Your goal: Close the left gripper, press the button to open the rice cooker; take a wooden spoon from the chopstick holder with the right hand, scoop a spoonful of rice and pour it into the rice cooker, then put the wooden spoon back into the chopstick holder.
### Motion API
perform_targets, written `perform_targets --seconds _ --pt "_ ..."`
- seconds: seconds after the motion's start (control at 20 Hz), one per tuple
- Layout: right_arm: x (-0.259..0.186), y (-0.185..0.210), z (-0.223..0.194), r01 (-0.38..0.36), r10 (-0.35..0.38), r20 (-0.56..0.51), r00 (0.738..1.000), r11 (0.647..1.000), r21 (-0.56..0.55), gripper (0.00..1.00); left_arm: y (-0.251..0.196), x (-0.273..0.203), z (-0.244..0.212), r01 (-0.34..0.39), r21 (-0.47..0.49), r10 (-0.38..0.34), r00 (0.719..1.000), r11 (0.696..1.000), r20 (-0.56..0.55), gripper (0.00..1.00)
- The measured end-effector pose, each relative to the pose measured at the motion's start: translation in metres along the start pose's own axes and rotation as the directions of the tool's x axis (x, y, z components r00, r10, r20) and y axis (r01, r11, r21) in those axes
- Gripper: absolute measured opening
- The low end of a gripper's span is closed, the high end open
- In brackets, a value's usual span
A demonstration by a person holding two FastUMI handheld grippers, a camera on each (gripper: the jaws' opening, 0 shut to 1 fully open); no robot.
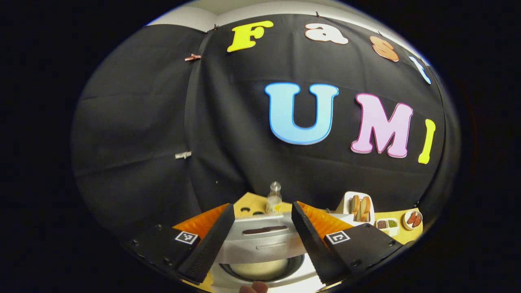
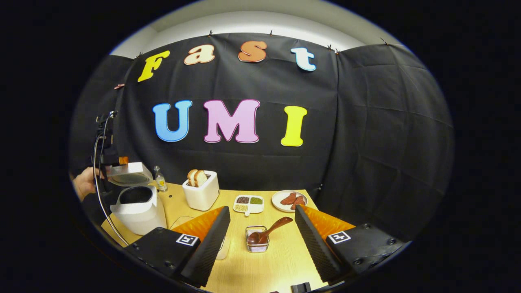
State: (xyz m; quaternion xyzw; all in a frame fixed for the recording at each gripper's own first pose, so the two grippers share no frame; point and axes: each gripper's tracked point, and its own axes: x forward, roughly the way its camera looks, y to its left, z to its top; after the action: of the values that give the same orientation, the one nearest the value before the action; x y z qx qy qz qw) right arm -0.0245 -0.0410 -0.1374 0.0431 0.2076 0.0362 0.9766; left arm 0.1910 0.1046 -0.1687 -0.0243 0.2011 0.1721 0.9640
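My left gripper [image 1: 263, 204] is open, its fingers spread wide above the white rice cooker [image 1: 264, 280]. The cooker's lid [image 1: 260, 240] stands raised and the inner pot [image 1: 260, 269] shows below it. In the right gripper view the rice cooker [image 2: 138, 211] sits at the table's left with its lid [image 2: 128, 175] up, and a hand [image 2: 85, 183] is behind it. My right gripper [image 2: 262, 207] is open and holds nothing. Ahead of it, between the fingers, the wooden spoon [image 2: 272, 228] rests bowl-down in the wire chopstick holder [image 2: 257, 240], handle tilted up to the right.
A white toaster [image 2: 201, 189] with bread, a compartment dish [image 2: 249, 203] of grains and a plate [image 2: 290, 200] of sausage slices stand along the back of the wooden table [image 2: 268, 268]. A small bottle [image 2: 159, 179] is beside the cooker. A white cup [image 2: 223, 249] is partly hidden behind my right gripper's left finger.
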Motion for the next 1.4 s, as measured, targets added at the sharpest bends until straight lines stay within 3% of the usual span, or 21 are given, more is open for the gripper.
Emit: perform_targets --seconds 0.2,0.65,0.85,1.1,1.4 --pt "0.006 0.006 0.000 -0.052 0.052 -0.022 0.998 0.999 0.009 0.99 -0.006 -0.007 -0.063 -0.034 -0.010 0.033 0.996 0.999 -0.082 0.98" --pt "0.005 0.014 0.007 -0.104 0.104 -0.011 0.995 0.995 0.011 0.99 -0.005 -0.014 -0.126 -0.064 0.026 0.067 0.985 0.998 -0.157 0.99" --pt "0.003 0.015 0.017 -0.110 0.110 0.012 0.994 0.993 0.033 0.99 -0.004 -0.015 -0.135 -0.066 0.033 0.071 0.984 0.997 -0.161 0.99" --pt "0.004 0.017 0.018 -0.112 0.111 0.013 0.994 0.993 0.047 0.99 -0.001 -0.014 -0.137 -0.067 0.036 0.070 0.994 0.997 -0.082 1.00" --pt "-0.003 0.020 0.020 -0.115 0.114 0.022 0.993 0.993 0.031 0.99 -0.002 -0.017 -0.137 -0.055 0.057 0.060 0.994 0.997 -0.089 1.00"
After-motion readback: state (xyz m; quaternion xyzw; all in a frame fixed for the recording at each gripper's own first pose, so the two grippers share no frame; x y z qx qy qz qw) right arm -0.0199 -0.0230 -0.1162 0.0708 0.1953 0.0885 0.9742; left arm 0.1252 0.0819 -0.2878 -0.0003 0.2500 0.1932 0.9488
